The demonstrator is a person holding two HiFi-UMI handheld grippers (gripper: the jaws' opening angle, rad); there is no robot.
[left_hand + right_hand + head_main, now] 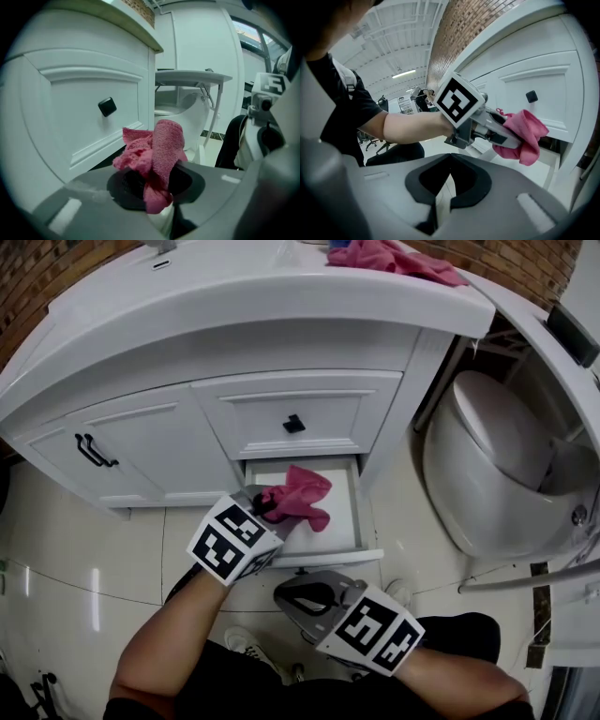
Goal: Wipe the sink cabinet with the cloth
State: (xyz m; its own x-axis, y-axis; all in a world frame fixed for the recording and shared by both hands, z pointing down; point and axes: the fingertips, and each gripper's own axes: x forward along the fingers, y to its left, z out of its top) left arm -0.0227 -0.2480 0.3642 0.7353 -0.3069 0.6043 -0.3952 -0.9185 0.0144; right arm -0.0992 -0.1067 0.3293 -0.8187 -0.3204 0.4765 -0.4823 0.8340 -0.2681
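Two pink cloths are showing up, but only one is doing any work. The cloth (298, 495) is sitting bunched up over the open drawer (349, 521), and the left gripper (267, 505) is clamping its jaws on one end of the fabric. I can't tell if the wad is actually touching the drawer's white bottom. I'm guessing it's being held scrunched like that so a fat pad is facing into the drawer, and the drawer is standing pulled out so its inside is getting wiped too. The right gripper (298, 599) is hovering just in front of the drawer, jaws pressing together on nothing, so it's probably just waiting out of the way. The other cloth (394, 257) is lying well above the drawer on the countertop (281, 287) of the sink cabinet (141, 442), and a toilet (487, 465) is sitting beside the drawer. Only the head view is giving that layout and the spare cloth. The left gripper view is showing the pinch up close, plus the black knob (107, 106) above the drawer. The right gripper view is catching the left gripper side-on, cloth drooping off its tip.
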